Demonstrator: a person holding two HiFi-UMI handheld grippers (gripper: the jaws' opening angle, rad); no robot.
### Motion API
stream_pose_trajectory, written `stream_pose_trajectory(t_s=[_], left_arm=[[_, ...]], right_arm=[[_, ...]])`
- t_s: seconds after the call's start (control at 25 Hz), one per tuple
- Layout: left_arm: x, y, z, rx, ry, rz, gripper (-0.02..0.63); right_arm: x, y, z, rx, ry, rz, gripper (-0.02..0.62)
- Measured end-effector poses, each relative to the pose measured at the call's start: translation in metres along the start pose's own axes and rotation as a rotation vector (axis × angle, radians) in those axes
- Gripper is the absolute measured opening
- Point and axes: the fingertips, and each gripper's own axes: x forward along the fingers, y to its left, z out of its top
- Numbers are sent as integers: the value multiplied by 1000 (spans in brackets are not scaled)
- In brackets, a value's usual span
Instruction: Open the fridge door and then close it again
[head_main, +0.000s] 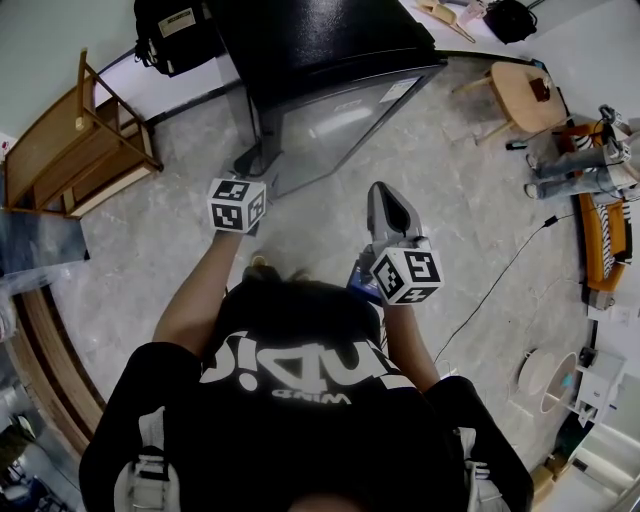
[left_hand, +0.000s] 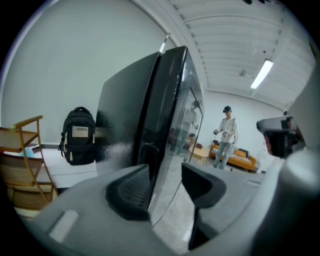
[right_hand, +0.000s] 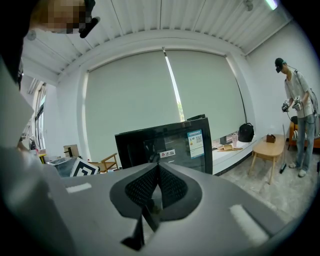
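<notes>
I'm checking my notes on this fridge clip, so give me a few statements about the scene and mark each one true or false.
1. The left gripper has its fingers apart, one on either side of the fridge door's edge. True.
2. The right gripper grips the door. False: its fingers are together with nothing between them, short of the fridge.
3. A black backpack sits beside the fridge. True.
4. The fridge is white. False: it is black with a glass front.
</notes>
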Motion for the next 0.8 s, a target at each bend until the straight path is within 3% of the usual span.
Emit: stream_pose_trajectory(t_s=[0.2, 0.8], left_arm=[[1, 11, 1, -16, 8, 27, 100], [-2, 10, 1, 25, 60, 25, 75]], right_arm=[[2, 0, -1, -6, 5, 2, -2], [-2, 5, -1, -13, 8, 7, -2]])
